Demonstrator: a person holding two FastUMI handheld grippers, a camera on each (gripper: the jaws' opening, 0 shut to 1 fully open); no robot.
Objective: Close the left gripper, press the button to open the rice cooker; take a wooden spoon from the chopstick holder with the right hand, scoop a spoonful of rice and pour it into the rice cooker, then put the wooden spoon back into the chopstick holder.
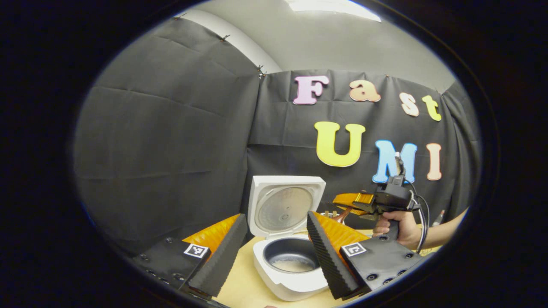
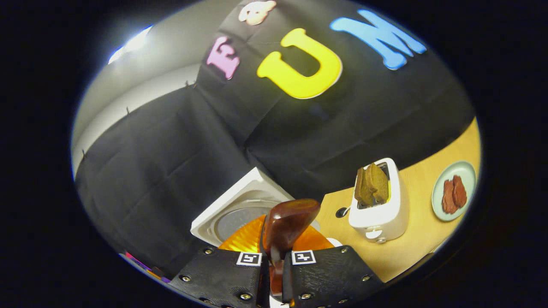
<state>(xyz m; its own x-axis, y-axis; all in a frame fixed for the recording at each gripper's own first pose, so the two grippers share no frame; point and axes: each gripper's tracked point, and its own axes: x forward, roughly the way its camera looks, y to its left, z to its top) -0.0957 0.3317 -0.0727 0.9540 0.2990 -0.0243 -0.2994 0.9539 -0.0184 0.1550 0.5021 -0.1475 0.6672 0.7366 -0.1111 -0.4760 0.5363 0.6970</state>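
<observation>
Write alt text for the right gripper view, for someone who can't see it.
The right hand-held gripper is shut on a wooden spoon, its bowl raised in front of the open rice cooker lid. To the right, on the wooden table, stand a white toaster holding two toast slices and a plate of meat.

Dim booth; ceiling light (image 1: 334, 8) glares overhead; strong fisheye bending at edges; focus fairly sharp.

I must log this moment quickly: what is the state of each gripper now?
Left gripper: open, holding nothing, above the open rice cooker.
Right gripper: closed on the wooden spoon.
</observation>
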